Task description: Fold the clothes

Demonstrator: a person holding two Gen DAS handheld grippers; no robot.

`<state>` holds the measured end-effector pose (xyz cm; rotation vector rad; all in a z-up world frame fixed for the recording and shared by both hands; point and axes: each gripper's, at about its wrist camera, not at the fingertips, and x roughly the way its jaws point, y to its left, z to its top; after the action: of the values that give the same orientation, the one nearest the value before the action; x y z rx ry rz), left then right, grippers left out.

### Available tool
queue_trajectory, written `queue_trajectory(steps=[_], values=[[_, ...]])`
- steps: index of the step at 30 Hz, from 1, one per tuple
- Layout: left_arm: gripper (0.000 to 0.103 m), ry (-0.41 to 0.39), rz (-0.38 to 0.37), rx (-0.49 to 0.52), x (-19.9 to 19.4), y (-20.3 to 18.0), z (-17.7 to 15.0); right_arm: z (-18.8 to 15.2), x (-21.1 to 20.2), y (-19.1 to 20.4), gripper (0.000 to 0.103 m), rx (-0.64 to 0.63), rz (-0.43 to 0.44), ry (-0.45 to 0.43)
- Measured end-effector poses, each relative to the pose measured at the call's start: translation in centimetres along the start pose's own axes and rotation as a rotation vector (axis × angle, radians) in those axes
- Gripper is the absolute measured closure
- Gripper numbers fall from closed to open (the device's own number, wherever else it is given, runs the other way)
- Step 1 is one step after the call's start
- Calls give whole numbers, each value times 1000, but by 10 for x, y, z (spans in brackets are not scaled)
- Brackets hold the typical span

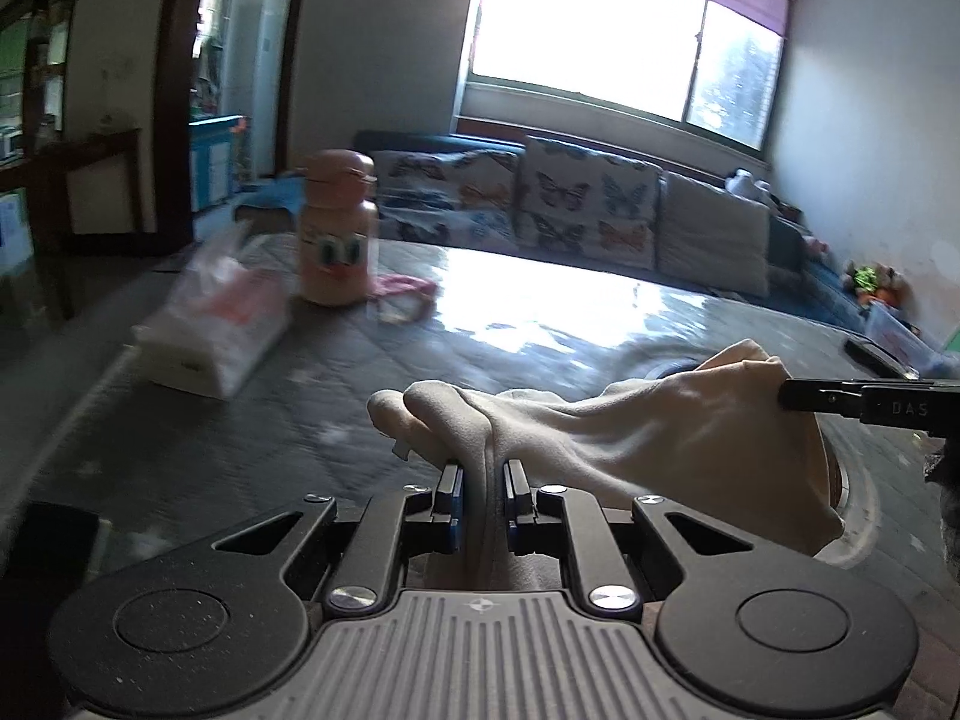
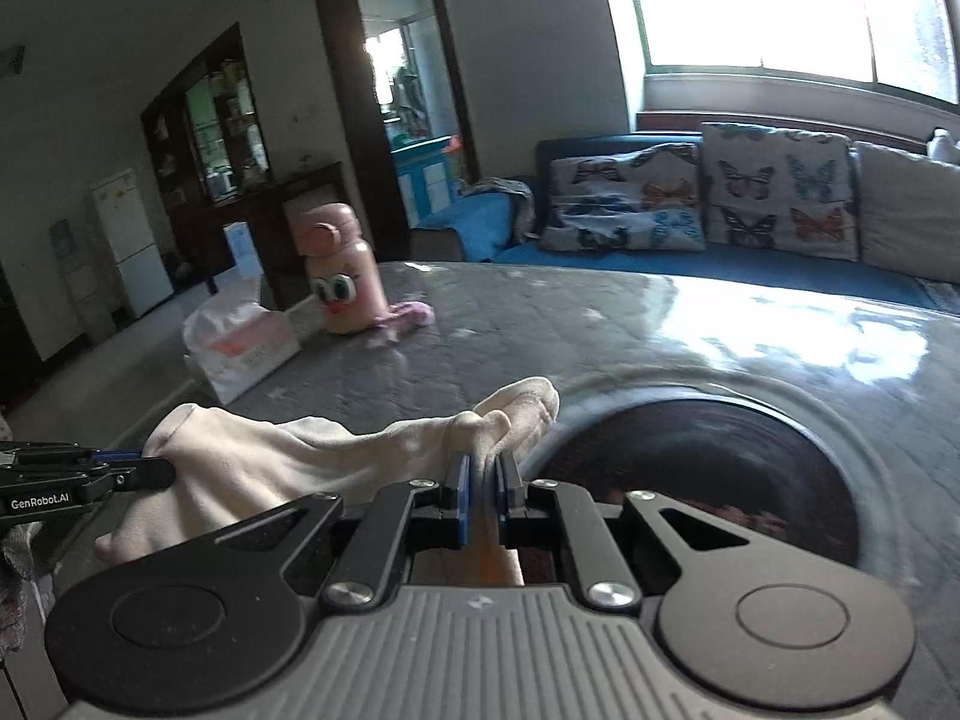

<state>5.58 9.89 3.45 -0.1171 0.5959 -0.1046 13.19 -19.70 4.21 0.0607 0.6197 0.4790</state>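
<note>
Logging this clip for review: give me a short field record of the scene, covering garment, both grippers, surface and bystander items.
garment: cream cloth, bunched, held up between both grippers
left gripper: jaws shut on one end of the cloth
right gripper: jaws shut on the other end
surface: grey quilted table cover
bystander items: pink cartoon-face bottle, tissue pack, both far left

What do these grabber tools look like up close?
Both the left gripper and the right gripper are matte black, with jointed link arms, silver screws, round side discs, a ribbed grey base and blue finger pads. One side reads "GenRobot.AI". No cables or sleeves show.
</note>
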Motion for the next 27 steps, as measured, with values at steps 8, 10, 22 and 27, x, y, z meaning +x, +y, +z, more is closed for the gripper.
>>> queue_trajectory(steps=[8,10,22,27], values=[[88,2,77,-31,4,37,3,15,40,28,95,-26,51,6],[88,20,91,-32,10,42,-1,13,51,28,95,-27,45,23],[75,33,125,-32,21,51,-4,-1,71,33,90,-103,-35,87],[76,43,97,-9,36,41,4,1,80,46,90,-119,37,100]])
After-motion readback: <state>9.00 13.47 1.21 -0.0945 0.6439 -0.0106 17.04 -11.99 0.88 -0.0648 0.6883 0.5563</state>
